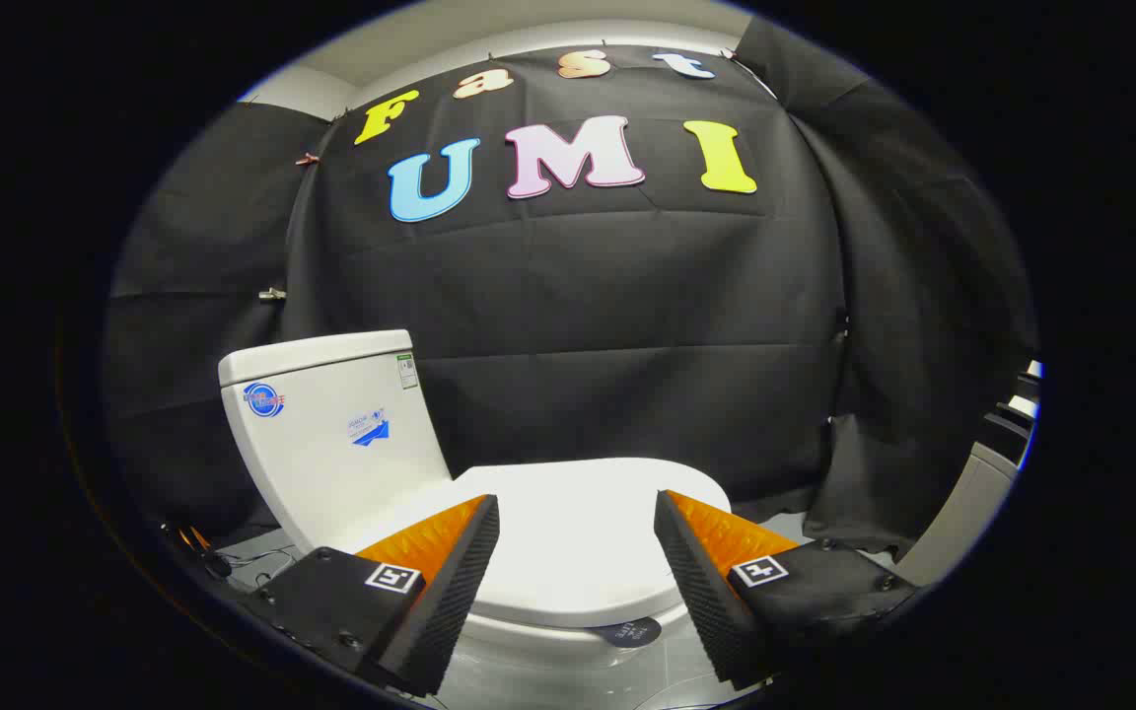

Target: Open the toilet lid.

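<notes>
Jaws apart — toilet lid down

A white toilet stood in front of a black cloth wall. Its lid lay closed and flat over the bowl, and its cistern, bearing a few stickers, rose behind the lid. The gripper hovered just above the near part of the lid, its two fingers spread wide apart with nothing held, the lid showing between them. A small dark round sticker sat on the bowl's front, below the lid's edge.
</notes>
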`<state>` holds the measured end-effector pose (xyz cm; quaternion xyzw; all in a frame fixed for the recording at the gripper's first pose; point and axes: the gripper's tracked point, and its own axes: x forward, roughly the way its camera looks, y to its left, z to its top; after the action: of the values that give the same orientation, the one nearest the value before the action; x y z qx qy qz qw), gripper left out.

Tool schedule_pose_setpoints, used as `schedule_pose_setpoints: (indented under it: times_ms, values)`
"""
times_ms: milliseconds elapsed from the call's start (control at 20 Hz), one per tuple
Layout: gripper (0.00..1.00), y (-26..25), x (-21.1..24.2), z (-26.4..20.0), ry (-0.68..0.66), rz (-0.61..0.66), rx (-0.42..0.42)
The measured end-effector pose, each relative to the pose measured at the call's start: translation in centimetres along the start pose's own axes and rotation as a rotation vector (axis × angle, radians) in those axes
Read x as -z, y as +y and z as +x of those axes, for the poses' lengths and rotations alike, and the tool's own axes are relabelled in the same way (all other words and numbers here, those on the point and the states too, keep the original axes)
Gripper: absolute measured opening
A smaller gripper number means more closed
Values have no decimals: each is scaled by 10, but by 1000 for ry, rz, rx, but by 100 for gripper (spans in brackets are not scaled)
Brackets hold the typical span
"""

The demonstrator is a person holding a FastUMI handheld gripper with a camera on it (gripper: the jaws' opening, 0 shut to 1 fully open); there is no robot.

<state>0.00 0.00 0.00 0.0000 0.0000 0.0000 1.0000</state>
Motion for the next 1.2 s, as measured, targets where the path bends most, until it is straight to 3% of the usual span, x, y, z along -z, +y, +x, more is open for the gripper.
schedule_pose_setpoints:
  times_ms: [1200]
  values:
    - [99,-7,6,2,11,2,24]
